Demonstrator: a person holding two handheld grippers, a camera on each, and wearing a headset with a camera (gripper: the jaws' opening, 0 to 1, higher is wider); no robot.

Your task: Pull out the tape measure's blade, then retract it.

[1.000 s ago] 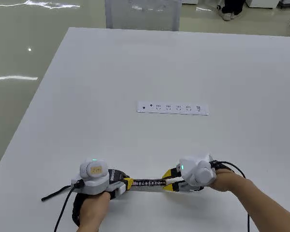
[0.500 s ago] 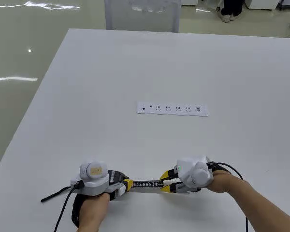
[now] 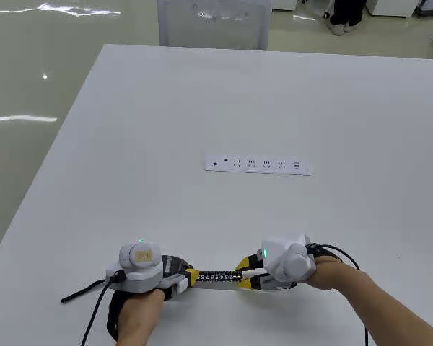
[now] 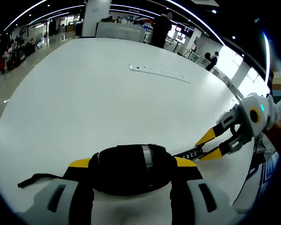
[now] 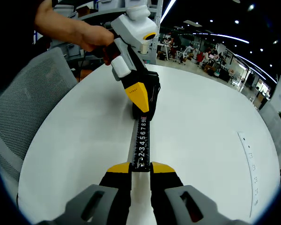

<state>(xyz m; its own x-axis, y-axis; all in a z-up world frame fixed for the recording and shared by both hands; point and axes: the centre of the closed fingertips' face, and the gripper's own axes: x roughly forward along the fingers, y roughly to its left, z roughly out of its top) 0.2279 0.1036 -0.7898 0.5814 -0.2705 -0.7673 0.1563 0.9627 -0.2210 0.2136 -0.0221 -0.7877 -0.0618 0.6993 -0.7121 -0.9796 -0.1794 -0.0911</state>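
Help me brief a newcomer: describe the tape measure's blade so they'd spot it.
Near the front edge of the white table, the left gripper and right gripper face each other. The blade is the short dark strip with white numerals stretched between them; the power strip beyond is white.

Right gripper (image 3: pixel 244 277): has slid left across the table, closer to the left gripper (image 3: pixel 190 274).
Blade (image 3: pixel 218 275): less of it shows between the tape measure (image 4: pixel 131 171) and the right gripper than a second ago — a shorter strip of numbers.
Right hand (image 3: pixel 330 272): moved left with its gripper.
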